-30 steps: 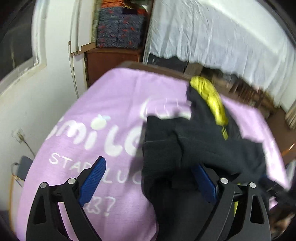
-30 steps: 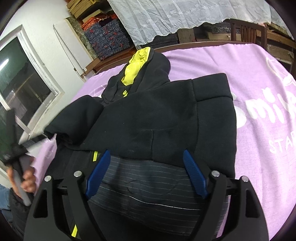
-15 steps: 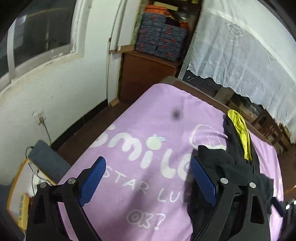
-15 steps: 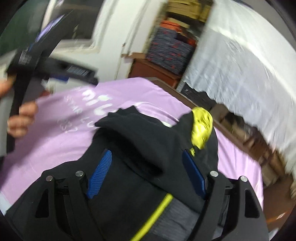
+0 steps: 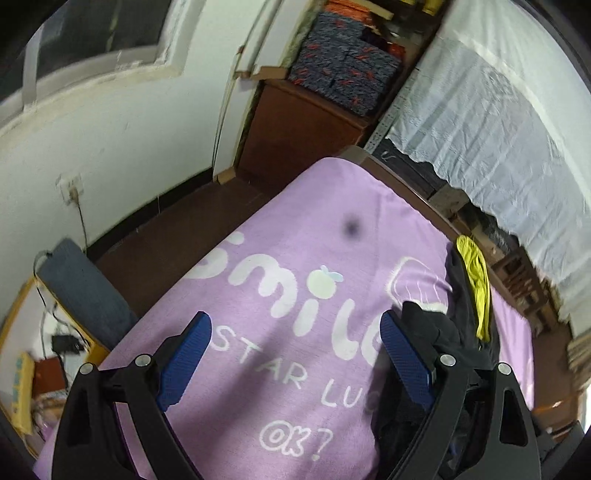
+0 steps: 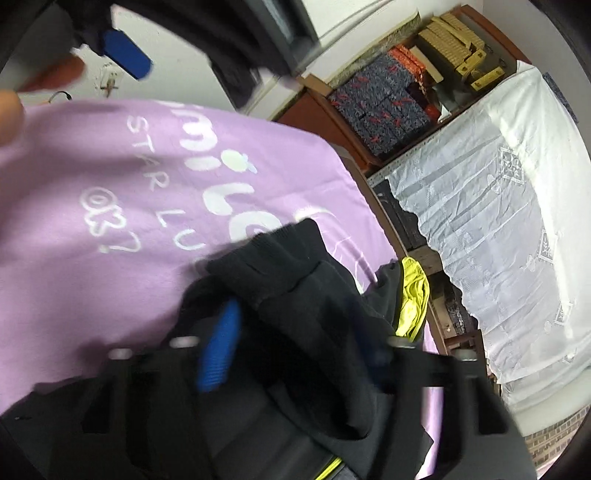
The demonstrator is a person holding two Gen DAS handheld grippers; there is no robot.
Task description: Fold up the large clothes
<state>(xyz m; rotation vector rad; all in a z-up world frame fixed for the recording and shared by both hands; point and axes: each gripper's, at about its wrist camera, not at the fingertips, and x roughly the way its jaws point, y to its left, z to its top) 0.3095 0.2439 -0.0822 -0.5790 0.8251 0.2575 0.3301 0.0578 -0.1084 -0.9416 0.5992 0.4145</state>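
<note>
While the black hoodie [image 6: 295, 295] lies bunched at the right edge of the purple blanket [image 5: 295, 295], its fabric is seen between the just-closing jaws of the right tool [image 6: 291, 347]; firm clamping cannot be told. Slippage is risked. Left tool [image 5: 291, 354]: apart, empty.

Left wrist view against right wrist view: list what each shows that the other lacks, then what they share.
Only the left wrist view shows the left gripper with jaws open over bare cloth, the dark floor and a blue-grey cushion. Only the right wrist view shows the right gripper, whose jaws have just been closing, blurred, with black fabric bunched between them, plus tan boxes up on the shelf. Both show the purple blanket, the black hoodie with its yellow hood lining, the white lace cover and stacked patterned boxes.
</note>
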